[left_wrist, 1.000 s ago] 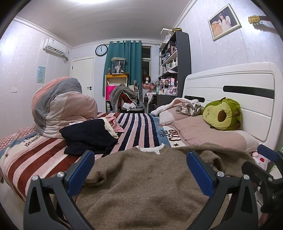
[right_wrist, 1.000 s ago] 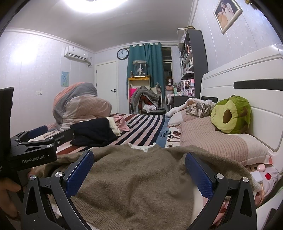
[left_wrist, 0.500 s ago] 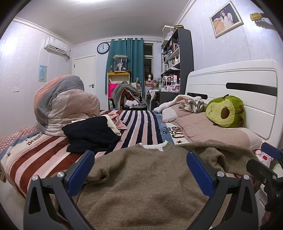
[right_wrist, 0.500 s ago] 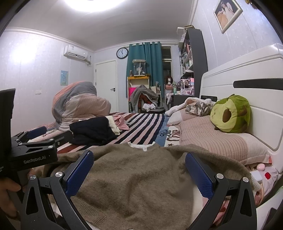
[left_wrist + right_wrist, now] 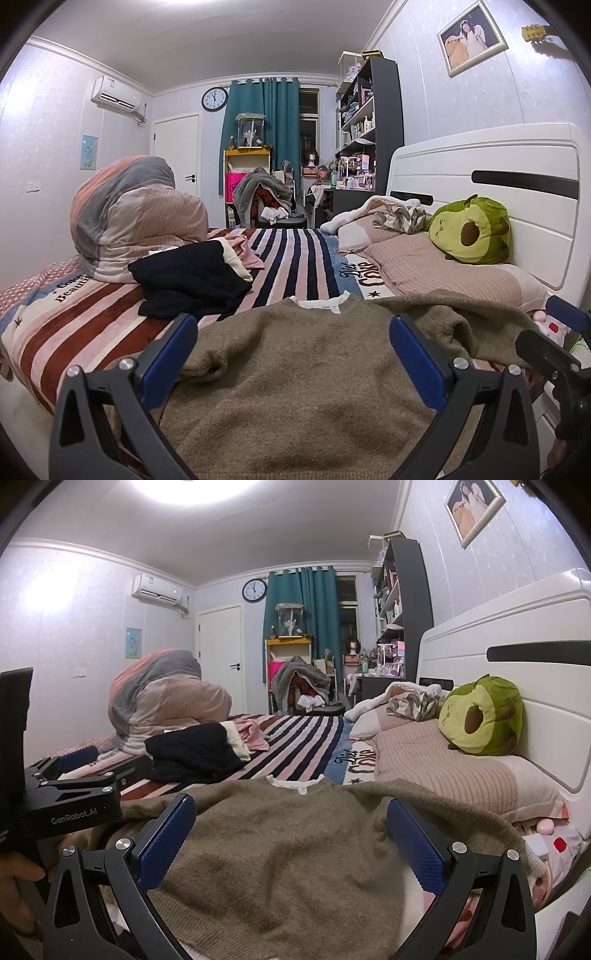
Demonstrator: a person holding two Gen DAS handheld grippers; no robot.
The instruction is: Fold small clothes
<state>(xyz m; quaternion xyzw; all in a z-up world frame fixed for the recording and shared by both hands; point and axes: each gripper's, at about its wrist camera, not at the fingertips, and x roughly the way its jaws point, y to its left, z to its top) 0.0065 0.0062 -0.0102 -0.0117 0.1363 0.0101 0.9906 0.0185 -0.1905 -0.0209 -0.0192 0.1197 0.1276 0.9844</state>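
On the bed, directly ahead of both hand-held grippers, we had the sweater lying flat, collar far, hem near; left hand-held gripper and right gaped, holding nothing, equally close.

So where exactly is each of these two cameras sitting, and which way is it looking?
Left wrist view: sits on the left claw, looking along the bed over the brown sweater; its open blue pads frame the view, and the right claw shows at the right edge.
Right wrist view: sits on the right claw, facing the same way; the left claw and the person's hand show at left.
Shared: sweater, avocado plush, dark clothes pile, wall clock.
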